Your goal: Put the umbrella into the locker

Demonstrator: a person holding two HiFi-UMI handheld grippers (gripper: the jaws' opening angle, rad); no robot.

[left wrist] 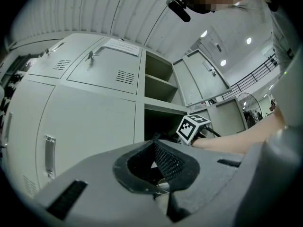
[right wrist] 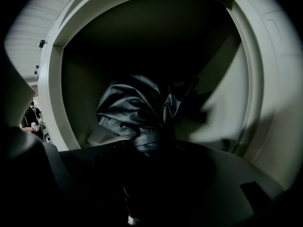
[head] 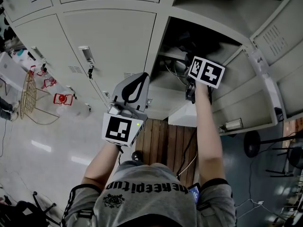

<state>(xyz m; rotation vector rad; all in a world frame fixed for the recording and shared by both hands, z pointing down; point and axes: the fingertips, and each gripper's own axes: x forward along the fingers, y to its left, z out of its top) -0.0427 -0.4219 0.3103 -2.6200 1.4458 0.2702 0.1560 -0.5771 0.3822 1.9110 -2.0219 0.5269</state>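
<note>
**Umbrella inside the locker mouth, right gripper clamped on it**

The umbrella [right wrist: 135, 110], folded and strapped into a dark bundle, is past the frame of the open locker [right wrist: 49, 79] compartment, canopy end pointing at the back wall. Your right gripper [right wrist: 149, 148] is clenched around its strapped waist, so the bundle leads and the jaws trail, probably so the fabric goes in first. Whether it rests on the compartment floor yet can't be told: too dark. Your left gripper [head: 134, 88] hangs by the closed doors [head: 109, 37], jaws pressed together on nothing, out of the reach path.

Room: pale side walls stand well clear on both sides of the bundle, with dark depth ahead. The open door [head: 267, 86] stands out to your right. Mind it and the frame edge when you draw the arm out
</note>
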